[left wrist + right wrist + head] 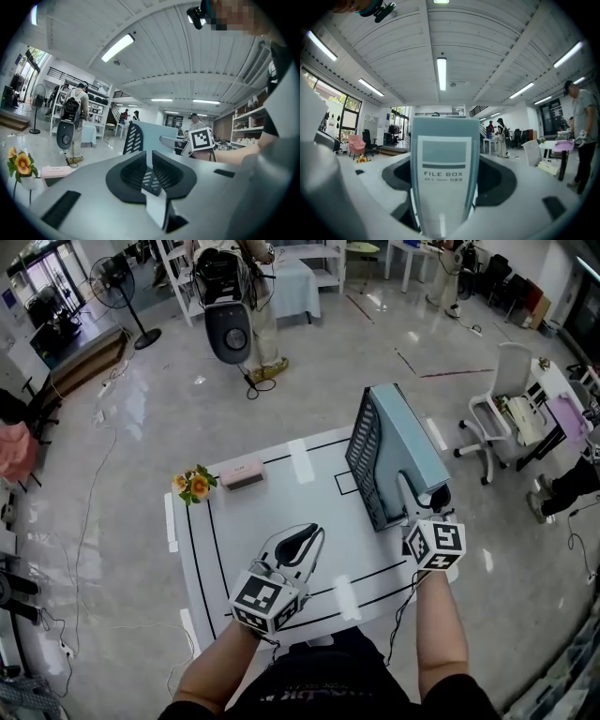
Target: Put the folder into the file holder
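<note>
Straddling folder (pixel 443 173) spine by right table (pixel 281 512) edge — right gripper (pixel 424 499), fingers (pixel 497 183) apart

right gripper view: folder (pixel 443 178) btm cut by frame edge; small print under title too tiny to read; whether jaws touch it hidden behind spine | left gripper view: file holder (pixel 132 138) lower part hidden behind jaws | head view: pink box (pixel 243 474) label unreadable

Left gripper (pixel 149 158) fingers (pixel 125 171) nearly together; right gripper (pixel 410 493) fingers (pixel 498 180) spread wide.
</note>
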Tool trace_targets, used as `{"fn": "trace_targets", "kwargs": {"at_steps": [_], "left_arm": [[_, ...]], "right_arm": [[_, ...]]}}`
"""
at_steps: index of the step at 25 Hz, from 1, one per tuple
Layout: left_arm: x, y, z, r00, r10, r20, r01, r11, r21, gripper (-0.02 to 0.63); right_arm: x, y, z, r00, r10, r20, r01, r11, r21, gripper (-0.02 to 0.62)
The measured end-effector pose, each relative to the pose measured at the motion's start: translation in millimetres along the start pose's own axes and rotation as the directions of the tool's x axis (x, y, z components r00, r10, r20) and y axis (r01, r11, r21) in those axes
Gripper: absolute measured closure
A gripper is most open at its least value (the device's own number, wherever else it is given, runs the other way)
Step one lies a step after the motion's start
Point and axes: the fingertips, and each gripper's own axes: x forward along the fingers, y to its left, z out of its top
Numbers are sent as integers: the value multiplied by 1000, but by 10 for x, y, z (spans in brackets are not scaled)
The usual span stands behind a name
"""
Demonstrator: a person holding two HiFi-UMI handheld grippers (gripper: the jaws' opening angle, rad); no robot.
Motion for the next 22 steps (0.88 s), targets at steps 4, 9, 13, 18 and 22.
{"fn": "trace_targets", "kwargs": {"at_steps": [4, 9, 13, 18, 22], "left_arm": [[-116, -6, 9, 1000, 4, 14, -4, 1000, 6, 543], [-294, -33, 56, 1000, -1, 30, 0, 1000, 15, 515], [-452, -85, 91, 999, -15, 44, 14, 999, 29, 502], [-735, -94, 119, 998, -15, 60, 12, 998, 59, 500], [-949, -65, 86, 997, -9, 73, 4, 997, 74, 500]], "right_arm": [[-210, 29, 117, 999, -15, 31, 15, 1000, -19, 258], [-531, 137, 303, 997, -28, 68, 32, 998, -52, 258], [-824, 291, 489, 994, -28, 106, 35, 997, -71, 258], [-1128, 786, 601, 992, 55, 118, -45, 995, -89, 258], [-1306, 1198, 555, 986, 132, 104, -124, 989, -83, 258]]}}
